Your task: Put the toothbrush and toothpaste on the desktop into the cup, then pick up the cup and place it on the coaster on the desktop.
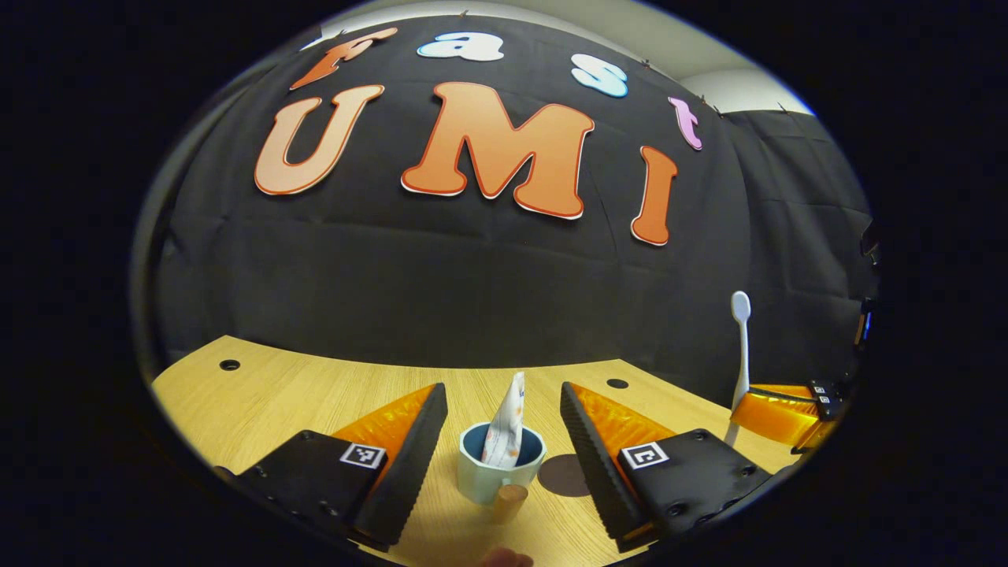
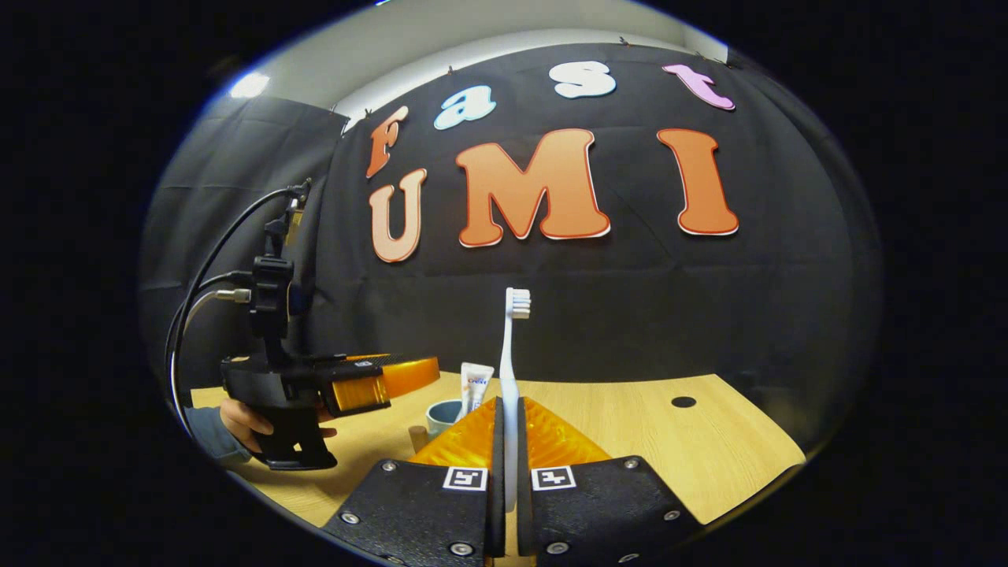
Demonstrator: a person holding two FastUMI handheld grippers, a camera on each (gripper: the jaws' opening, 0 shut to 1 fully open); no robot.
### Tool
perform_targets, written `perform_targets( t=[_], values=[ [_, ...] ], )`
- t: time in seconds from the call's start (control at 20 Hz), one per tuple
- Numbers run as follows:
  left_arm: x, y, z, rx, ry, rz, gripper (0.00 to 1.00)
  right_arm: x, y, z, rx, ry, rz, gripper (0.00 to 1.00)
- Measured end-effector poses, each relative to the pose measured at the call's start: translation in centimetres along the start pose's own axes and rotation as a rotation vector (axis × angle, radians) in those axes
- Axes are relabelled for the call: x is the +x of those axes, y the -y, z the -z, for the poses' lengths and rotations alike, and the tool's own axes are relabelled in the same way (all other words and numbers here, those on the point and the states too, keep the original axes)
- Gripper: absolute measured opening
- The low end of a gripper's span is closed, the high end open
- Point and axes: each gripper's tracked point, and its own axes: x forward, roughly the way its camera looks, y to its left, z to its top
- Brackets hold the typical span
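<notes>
A pale cup (image 1: 496, 468) with a wooden handle stands on the wooden desktop (image 1: 315, 394), between the open fingers of my left gripper (image 1: 504, 398). A white toothpaste tube (image 1: 505, 421) leans upright inside the cup. A dark round coaster (image 1: 565, 475) lies just right of the cup. My right gripper (image 2: 509, 409) is shut on a white toothbrush (image 2: 510, 354), held upright with its bristle head on top. The toothbrush (image 1: 740, 346) and right gripper (image 1: 780, 409) also appear at the right in the left gripper view. The cup (image 2: 445, 413) and toothpaste tube (image 2: 475, 383) show beyond the right gripper's fingers.
In the right gripper view the left gripper (image 2: 378, 382), with its cables and a hand (image 2: 244, 421) holding it, stands at the left. Small dark holes (image 1: 229, 365) (image 2: 683, 402) sit in the desktop near its far corners. The black cloth wall rises behind the desktop.
</notes>
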Motion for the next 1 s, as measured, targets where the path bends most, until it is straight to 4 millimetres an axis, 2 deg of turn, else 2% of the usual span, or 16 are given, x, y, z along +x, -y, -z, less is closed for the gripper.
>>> perform_targets(
  t=[0.15,0.4,0.75,1.0],
  values=[
    [-1.5,-0.6,-0.1,0.033,0.004,-0.011,0.99,1.2,-0.6,-0.5,0.028,0.033,-0.017,0.06],
    [-3.5,-1.9,-0.5,0.06,0.016,-0.045,0.98,3.8,-1.0,-1.5,0.104,0.104,-0.046,0.06],
    [-4.8,-4.1,0.6,0.045,-0.007,-0.09,0.98,7.4,-1.4,-1.5,0.234,0.153,-0.07,0.06],
    [-5.0,-5.6,1.4,0.04,-0.018,-0.115,0.98,9.8,-2.3,-2.5,0.251,0.234,-0.082,0.06]
  ],
)
